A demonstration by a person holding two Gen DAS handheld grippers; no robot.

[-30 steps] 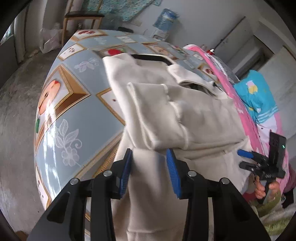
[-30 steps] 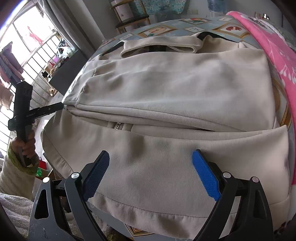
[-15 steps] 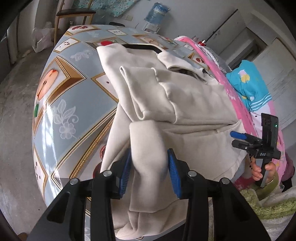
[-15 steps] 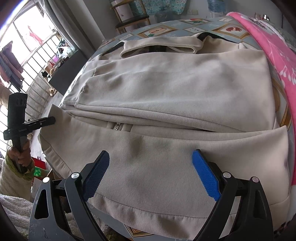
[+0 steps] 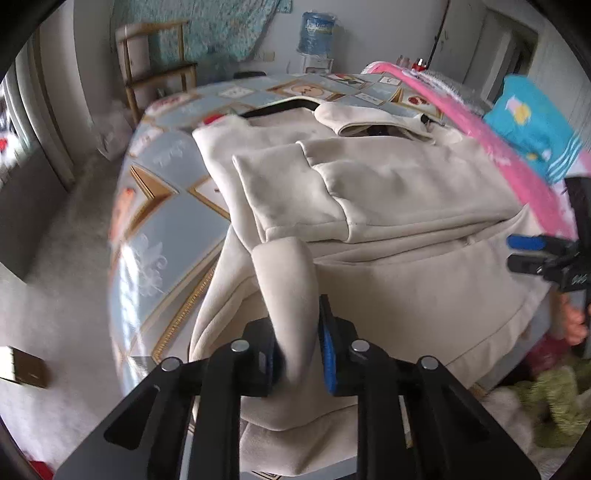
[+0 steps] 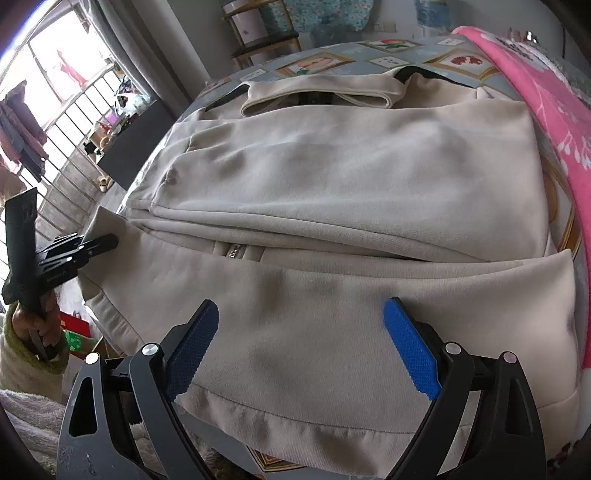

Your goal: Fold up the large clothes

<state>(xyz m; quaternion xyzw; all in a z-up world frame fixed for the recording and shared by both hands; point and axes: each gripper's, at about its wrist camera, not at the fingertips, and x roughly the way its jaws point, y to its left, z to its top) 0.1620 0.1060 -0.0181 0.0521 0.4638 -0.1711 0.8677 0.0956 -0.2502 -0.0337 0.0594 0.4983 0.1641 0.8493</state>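
Observation:
A cream zip-up jacket [image 5: 388, 184] lies spread on the patterned table [image 5: 166, 236], its sleeves folded across the chest. My left gripper [image 5: 299, 328] is at the jacket's near left corner. Its jaws are closing, and the blue pads pinch a raised fold of the hem fabric. The right wrist view shows that same left gripper [image 6: 99, 243] at the jacket's [image 6: 351, 177] left edge. My right gripper [image 6: 301, 314] hovers open over the lower hem with only flat cloth below it. It also appears at the far right of the left wrist view as the right gripper [image 5: 524, 253].
A pink cloth [image 6: 546, 110] runs along the table's right side, with a turquoise garment [image 5: 532, 125] beyond it. A wooden chair [image 5: 155, 74] and a water bottle [image 5: 314, 33] stand behind the table. A barred window [image 6: 55, 147] is at the left.
My left gripper has swung round the jacket's corner and narrowed onto a fold of hem fabric, which now stands up between the pads. The right gripper has stayed put.

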